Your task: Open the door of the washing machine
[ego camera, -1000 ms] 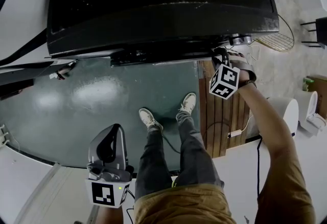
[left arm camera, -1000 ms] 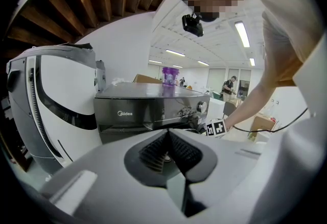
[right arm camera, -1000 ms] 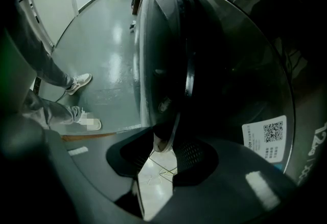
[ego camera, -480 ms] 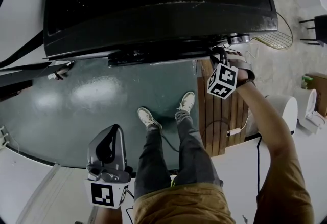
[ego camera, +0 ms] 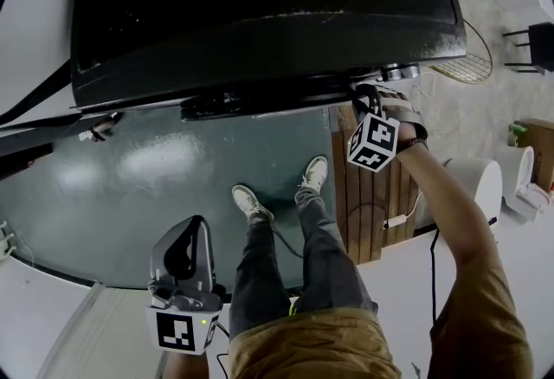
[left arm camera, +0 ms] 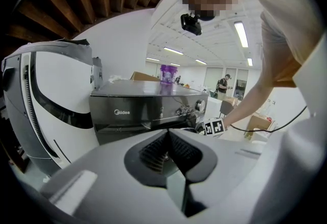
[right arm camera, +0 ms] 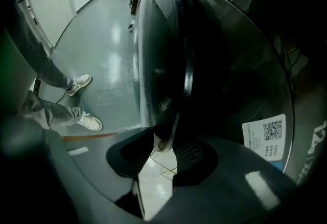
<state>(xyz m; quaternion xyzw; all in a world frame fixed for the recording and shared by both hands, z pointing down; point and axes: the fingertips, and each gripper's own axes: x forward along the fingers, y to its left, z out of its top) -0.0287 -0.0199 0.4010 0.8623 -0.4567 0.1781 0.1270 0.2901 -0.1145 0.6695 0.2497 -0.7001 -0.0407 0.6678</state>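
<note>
Door (right arm camera: 168, 54) unmoved, edge-on upright, R gripper (right arm camera: 163, 152)

In my head view the washing machine (ego camera: 260, 14) runs off the top edge, its overhanging top hides the face of the door (right arm camera: 163, 54) and the jaws of my right hand-held gripper (right arm camera: 163, 147), and the sticker (right arm camera: 263, 138) print is too small to read.

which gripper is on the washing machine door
The right gripper: its jaws grip the edge of the washing machine door. The left gripper is shut, empty and back from the machine.
</note>
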